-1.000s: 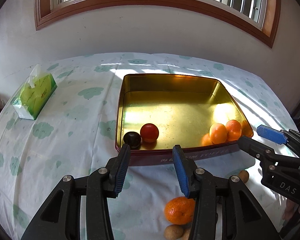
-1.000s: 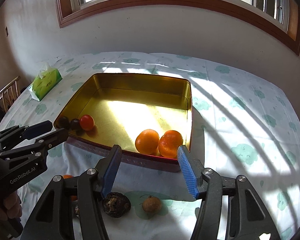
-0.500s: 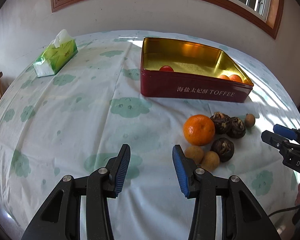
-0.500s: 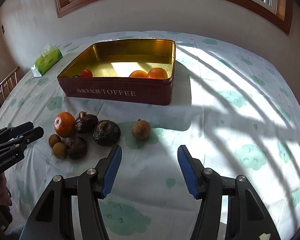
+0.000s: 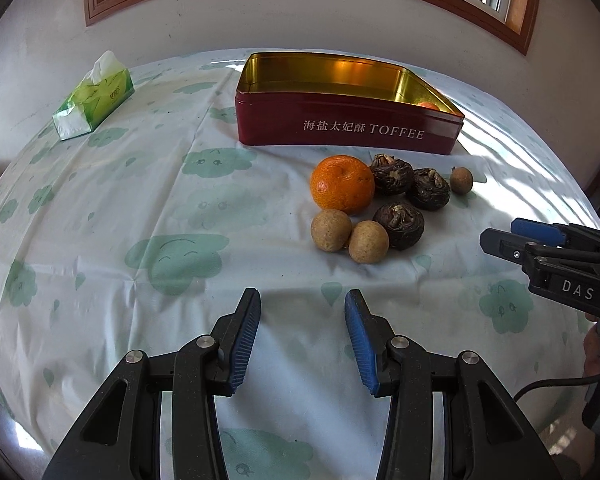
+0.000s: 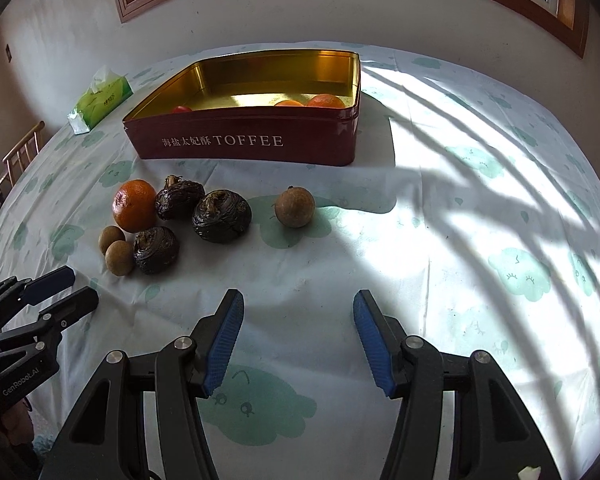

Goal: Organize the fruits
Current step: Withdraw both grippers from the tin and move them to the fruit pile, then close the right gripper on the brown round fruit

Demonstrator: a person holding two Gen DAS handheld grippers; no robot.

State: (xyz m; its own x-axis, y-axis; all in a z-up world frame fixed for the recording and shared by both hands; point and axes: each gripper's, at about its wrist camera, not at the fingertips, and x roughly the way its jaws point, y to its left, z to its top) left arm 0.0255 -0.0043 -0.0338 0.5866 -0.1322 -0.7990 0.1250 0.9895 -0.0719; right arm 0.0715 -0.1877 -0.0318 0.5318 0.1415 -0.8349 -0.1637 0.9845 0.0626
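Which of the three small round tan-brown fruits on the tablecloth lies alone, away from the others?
The small round tan-brown fruit with a stem nub, right of the dark wrinkled fruits; the other two sit together beside the orange mandarin.

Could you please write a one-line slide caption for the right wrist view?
Open right tool above the cloud-print tablecloth, facing loose fruit and the red toffee tin holding oranges.

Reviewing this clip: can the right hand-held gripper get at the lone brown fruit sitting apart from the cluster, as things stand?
Probably yes. The right hand-held gripper is open and empty, and the lone brown fruit lies ahead of it on bare tablecloth, clear of the dark fruit beside it and the tin behind.
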